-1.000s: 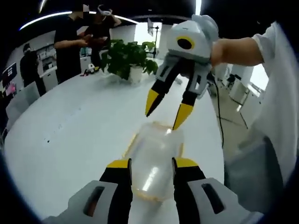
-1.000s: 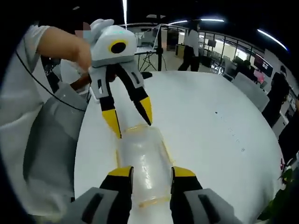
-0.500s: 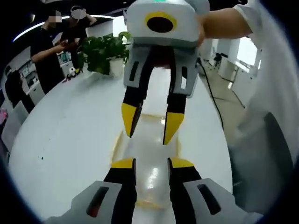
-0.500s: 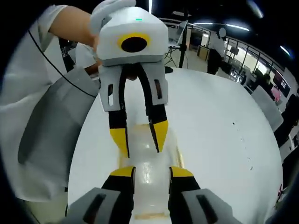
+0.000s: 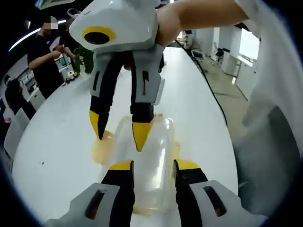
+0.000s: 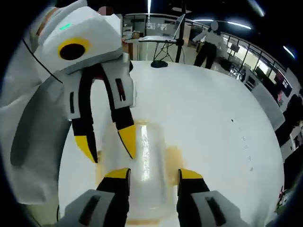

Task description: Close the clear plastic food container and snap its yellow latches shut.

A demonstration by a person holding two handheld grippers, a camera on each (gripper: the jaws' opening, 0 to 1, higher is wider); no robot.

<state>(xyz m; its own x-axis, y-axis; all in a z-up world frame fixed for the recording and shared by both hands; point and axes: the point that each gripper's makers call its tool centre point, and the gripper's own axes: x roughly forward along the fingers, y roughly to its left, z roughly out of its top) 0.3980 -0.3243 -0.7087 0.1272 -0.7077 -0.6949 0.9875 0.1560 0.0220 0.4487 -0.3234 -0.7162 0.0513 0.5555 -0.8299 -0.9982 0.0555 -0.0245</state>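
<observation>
Shifted sideways since half a second ago: each gripper now straddles a container edge. Left gripper (image 5: 150,166): jaws apart, container (image 5: 150,156) between them on table (image 5: 57,142). Right gripper (image 6: 147,174): likewise spread; yellow latch (image 6: 172,158) just beside its jaw.

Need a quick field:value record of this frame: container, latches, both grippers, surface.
container: clear plastic food container lying on the table, lid on
latches: yellow latch flared out at the side, looks unsnapped
left gripper: open, jaws either side of the container's near end
right gripper: open, jaws straddling the opposite end
surface: white table
background: potted plant, people standing
</observation>
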